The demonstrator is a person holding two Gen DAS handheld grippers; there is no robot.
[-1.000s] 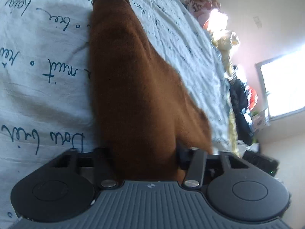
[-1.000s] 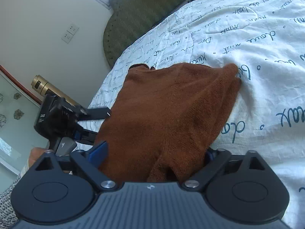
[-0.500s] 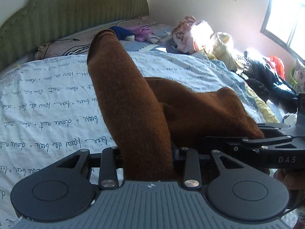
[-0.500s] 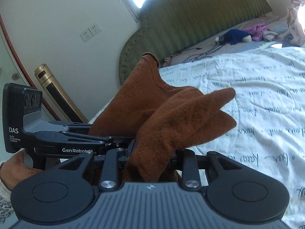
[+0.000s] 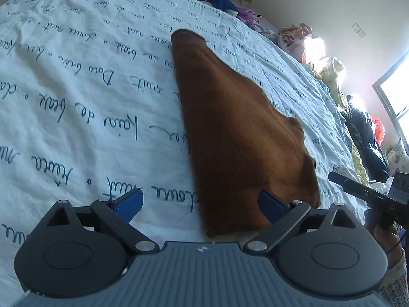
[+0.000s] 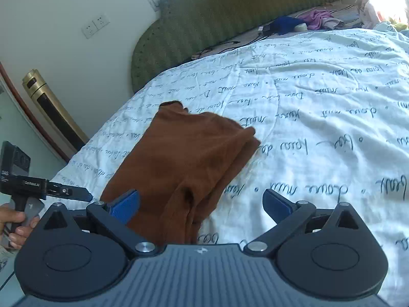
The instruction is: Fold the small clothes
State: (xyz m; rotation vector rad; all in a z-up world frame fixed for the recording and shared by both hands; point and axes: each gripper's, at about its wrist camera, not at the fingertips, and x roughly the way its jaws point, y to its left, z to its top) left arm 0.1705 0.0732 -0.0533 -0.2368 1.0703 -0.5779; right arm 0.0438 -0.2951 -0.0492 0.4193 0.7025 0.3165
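Observation:
A small brown knitted garment (image 5: pixel 237 138) lies folded flat on the white bedsheet (image 5: pixel 76 102) with blue handwriting print. My left gripper (image 5: pixel 199 204) hovers over its near end, jaws opening wide, blue pads clear of the cloth. In the right wrist view the same brown garment (image 6: pixel 184 158) lies on the sheet with its near end under my right gripper (image 6: pixel 200 204), whose jaws are opening too and grip nothing. The left gripper's tool (image 6: pixel 46 189) shows at the left edge there, held by a hand (image 6: pixel 12 222).
A green padded headboard (image 6: pixel 230 18) stands at the far end. Blue and pink clothes (image 6: pixel 301 23) lie near it. A heap of mixed clothes (image 5: pixel 363 133) runs along the bed's right side below a bright window (image 5: pixel 396 94). A gold tower appliance (image 6: pixel 51 107) stands by the wall.
Both grippers held the brown garment up off the bed, shut on it; now it lies flat on the sheet and both have let go, jaws wide apart.

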